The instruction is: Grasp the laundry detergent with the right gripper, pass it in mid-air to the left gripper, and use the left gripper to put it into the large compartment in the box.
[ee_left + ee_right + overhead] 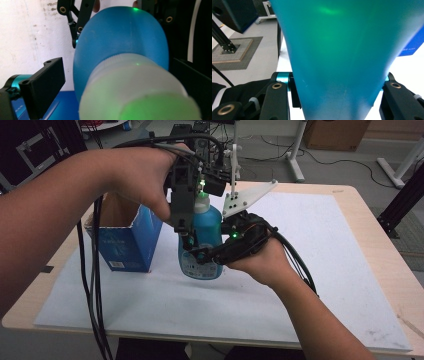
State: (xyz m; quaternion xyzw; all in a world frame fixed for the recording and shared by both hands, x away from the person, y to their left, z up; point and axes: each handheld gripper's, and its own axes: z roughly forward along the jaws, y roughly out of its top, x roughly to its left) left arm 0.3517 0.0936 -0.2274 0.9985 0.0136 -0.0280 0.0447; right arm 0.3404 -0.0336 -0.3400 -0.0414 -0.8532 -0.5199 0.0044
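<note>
A blue bottle [206,242] with a pale cap [201,203] is seen upright near the middle of the counter [350,220], over the white mat [320,270] that covers most of it. Whether its base touches the mat cannot be told from the high view.

The right hand-held gripper [210,254] is brought in from the right and is closed on the lower body of the bottle. In the right gripper view the bottle's teal-blue wall [337,55] is seen pressed between the two black jaws, one at each side, with the mat [407,67] visible beyond. The right hand [265,262] is wrapped around the gripper body, on which a green light is lit.

The left hand-held gripper [192,202] is held by the left hand [140,175] above the bottle, pointing down at the cap. In the left gripper view the cap [135,90] is seen close and blurred between the jaws, one black jaw standing clear of it at the left and the other dark at the right edge. The jaws are parted; contact with the cap cannot be told.

An open blue carton [127,232] is stood on the mat just left of the bottle, a corner of it showing in the right gripper view [412,42]. Black cables [95,285] are hung from the left gripper over the near edge of the counter.
</note>
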